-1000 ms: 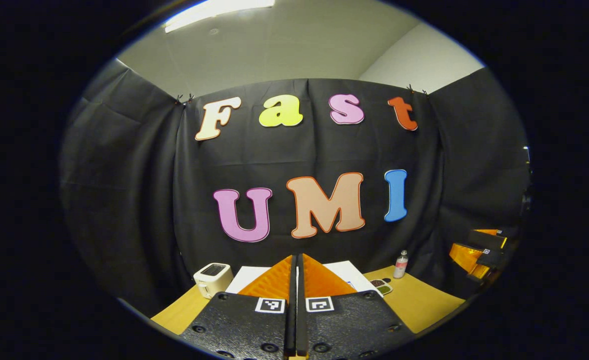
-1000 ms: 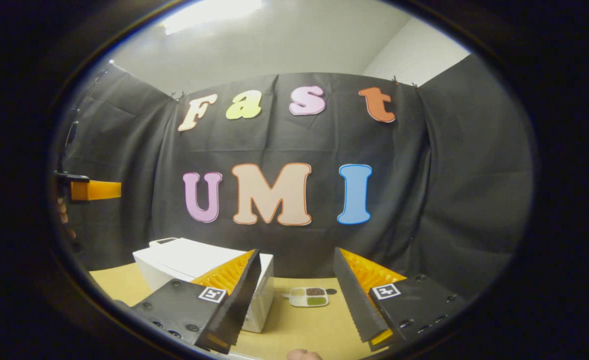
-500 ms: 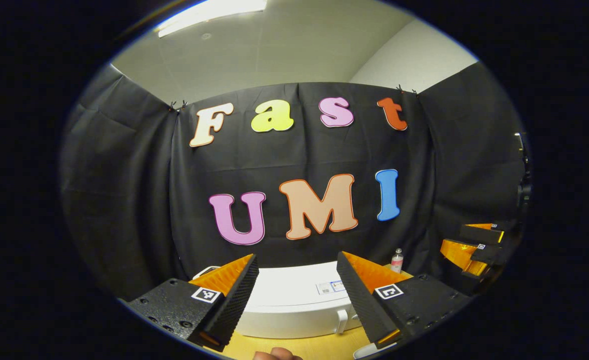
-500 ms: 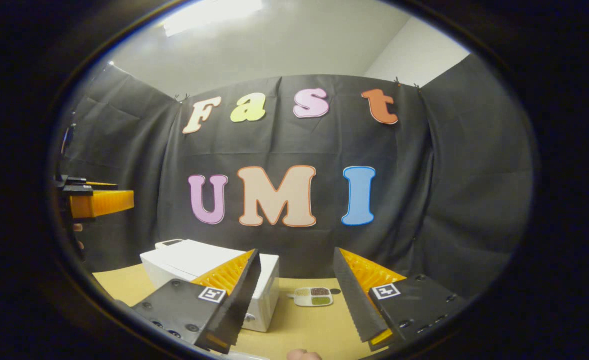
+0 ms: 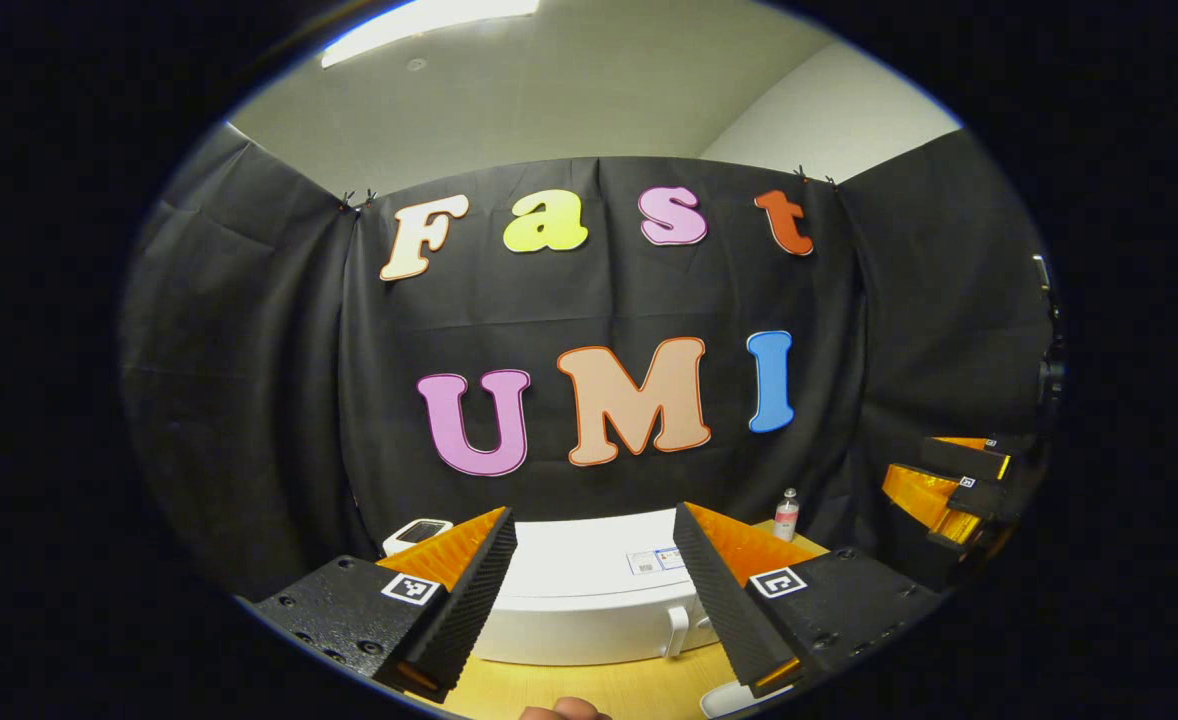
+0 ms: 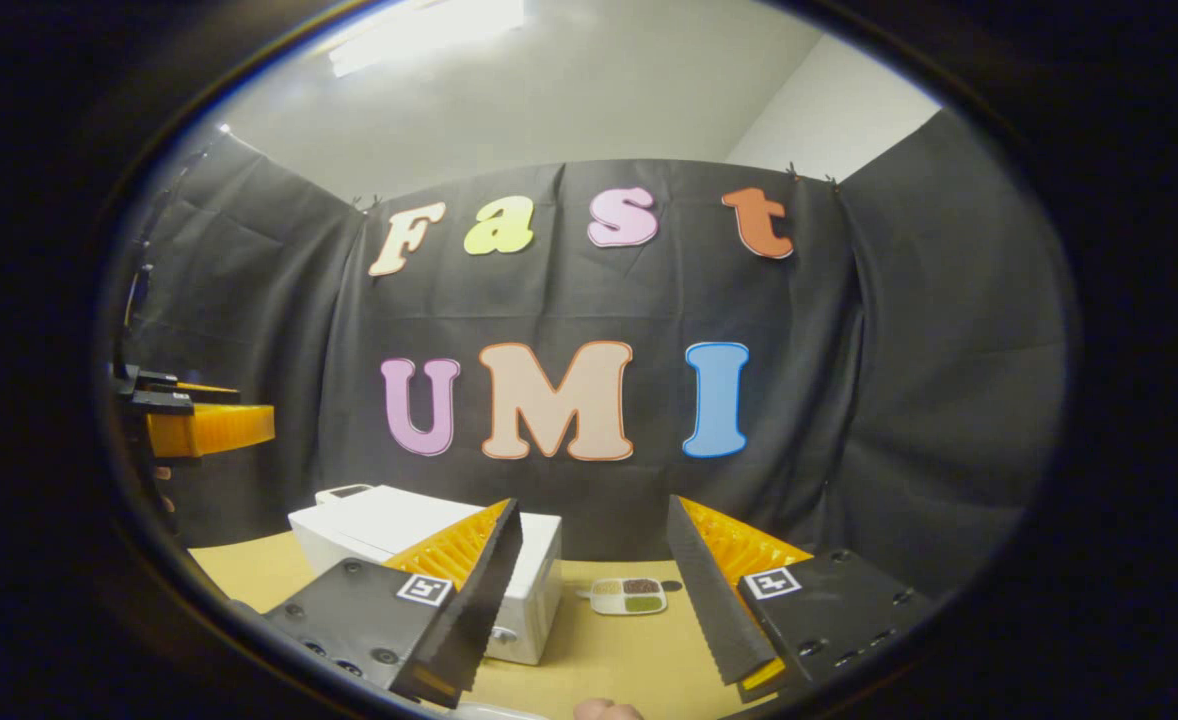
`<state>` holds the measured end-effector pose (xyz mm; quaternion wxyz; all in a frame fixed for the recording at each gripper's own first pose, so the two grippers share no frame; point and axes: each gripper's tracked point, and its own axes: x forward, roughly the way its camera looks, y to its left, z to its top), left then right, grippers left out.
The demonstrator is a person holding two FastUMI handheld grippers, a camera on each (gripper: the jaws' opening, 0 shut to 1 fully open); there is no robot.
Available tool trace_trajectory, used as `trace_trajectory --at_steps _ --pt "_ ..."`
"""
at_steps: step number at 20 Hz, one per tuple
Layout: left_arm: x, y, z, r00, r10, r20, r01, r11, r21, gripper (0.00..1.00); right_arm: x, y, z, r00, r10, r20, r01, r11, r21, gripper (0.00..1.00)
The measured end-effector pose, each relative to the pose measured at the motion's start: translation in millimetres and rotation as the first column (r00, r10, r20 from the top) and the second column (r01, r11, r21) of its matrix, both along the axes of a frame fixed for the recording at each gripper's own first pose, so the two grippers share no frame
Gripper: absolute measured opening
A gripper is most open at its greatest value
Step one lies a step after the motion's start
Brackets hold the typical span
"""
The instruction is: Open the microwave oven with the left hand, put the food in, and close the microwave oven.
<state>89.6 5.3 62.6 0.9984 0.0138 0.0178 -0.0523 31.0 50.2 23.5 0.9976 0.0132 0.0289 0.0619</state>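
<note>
In the left gripper view the white microwave (image 5: 579,565) stands on the table straight ahead, door shut, its handle (image 5: 676,632) at the front right. My left gripper (image 5: 594,510) is open above and in front of it, holding nothing. In the right gripper view the microwave (image 6: 389,525) sits to the left, and a small white tray of food (image 6: 629,595) with compartments lies on the table beyond my open, empty right gripper (image 6: 594,500). Each gripper also shows in the other's view, the left gripper (image 6: 204,425) at far left and the right gripper (image 5: 949,485) at far right.
A small bottle (image 5: 786,515) stands at the back right of the wooden table (image 6: 609,650). A small white appliance (image 5: 419,530) sits behind the microwave on the left. A white dish rim (image 5: 739,702) and a fingertip (image 5: 559,710) show at the bottom edge.
My left gripper was shut one second ago and has opened; the microwave now looks much nearer and larger in the left gripper view. The right gripper has barely shifted.
</note>
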Motion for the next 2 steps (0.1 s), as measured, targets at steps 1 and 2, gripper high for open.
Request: trace_trajectory --at_steps 1,2 --pt "-0.6 -0.4 -2.3 1.000 -0.001 -0.004 0.001 1.000 0.001 0.96 -0.5 -0.3 -0.5 1.000 0.000 -0.002 0.000 1.000 0.000 0.83" --pt "-1.6 0.1 -3.8 1.000 -0.001 -0.008 0.001 1.000 0.003 0.96 -1.6 0.3 -1.5 1.000 0.000 -0.004 0.000 1.000 -0.004 0.90"
